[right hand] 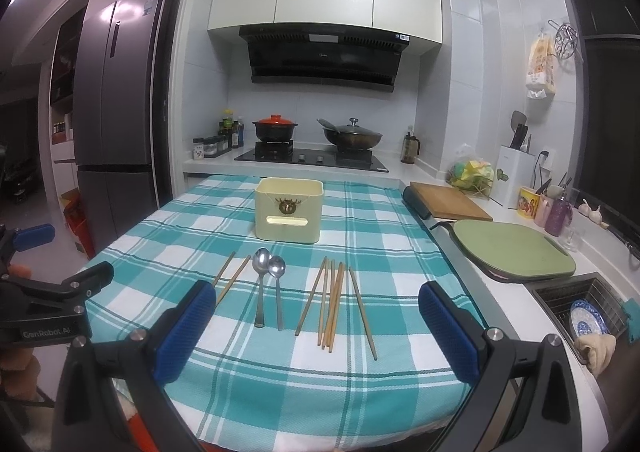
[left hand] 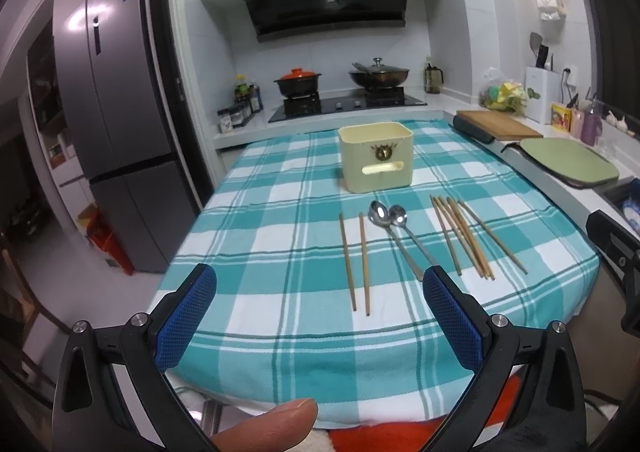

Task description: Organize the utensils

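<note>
Both the left gripper [left hand: 320,284] and right gripper [right hand: 316,298] are hovering with jaws spread wide, holding nothing. Chopsticks [right hand: 330,302] and two spoons [right hand: 269,292] are lying on the checked cloth [right hand: 280,372], before the cream holder [right hand: 289,209].

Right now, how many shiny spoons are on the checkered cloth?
2. Both lie side by side in front of the cream holder, between the chopstick groups: the left spoon and the right spoon, bowls toward the holder. None seem hidden.
</note>
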`<state>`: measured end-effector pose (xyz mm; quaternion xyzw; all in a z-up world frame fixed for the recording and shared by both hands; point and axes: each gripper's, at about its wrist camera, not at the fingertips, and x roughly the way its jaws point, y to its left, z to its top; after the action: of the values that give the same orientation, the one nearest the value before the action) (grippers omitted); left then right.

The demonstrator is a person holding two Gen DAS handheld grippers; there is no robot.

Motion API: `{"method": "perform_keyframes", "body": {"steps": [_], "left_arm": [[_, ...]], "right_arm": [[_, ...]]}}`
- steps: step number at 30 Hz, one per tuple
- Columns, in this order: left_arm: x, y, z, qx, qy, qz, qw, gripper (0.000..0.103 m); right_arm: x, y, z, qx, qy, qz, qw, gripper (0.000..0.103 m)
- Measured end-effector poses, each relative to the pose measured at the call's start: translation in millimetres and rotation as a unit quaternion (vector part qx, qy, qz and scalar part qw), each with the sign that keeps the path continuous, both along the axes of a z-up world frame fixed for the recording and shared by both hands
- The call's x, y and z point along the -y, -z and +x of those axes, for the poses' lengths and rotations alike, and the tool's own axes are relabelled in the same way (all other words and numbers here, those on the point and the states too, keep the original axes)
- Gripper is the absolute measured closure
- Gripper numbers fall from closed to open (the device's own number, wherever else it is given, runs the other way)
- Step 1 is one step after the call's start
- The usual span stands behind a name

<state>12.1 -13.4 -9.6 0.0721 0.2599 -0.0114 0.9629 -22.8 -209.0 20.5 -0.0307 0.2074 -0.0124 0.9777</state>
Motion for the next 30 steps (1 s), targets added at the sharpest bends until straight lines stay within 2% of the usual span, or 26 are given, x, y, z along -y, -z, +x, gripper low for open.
{"method": "perform_keyframes", "body": {"steps": [11, 20, 30], "left_arm": [[8.1, 3.2, 5.9, -0.008, 0.016, 0.003, 0.9998, 0.0], [6.6, 3.6, 11.7, -0.018, 0.023, -0.013, 0.9995, 0.0], [12.2, 9.8, 19.5, -0.028, 0.016, 0.006, 0.9995, 0.0]], "right_arm": [[1.5, 3.6, 4.2, -0.004, 0.005, 0.0, 1.0, 0.0], [4.0, 5.1, 9.7, -0.01, 0.01, 0.0, 1.0, 0.0], [7.2, 9.5, 14.1, -0.016, 0.025, -0.01, 1.0, 0.0]]}}
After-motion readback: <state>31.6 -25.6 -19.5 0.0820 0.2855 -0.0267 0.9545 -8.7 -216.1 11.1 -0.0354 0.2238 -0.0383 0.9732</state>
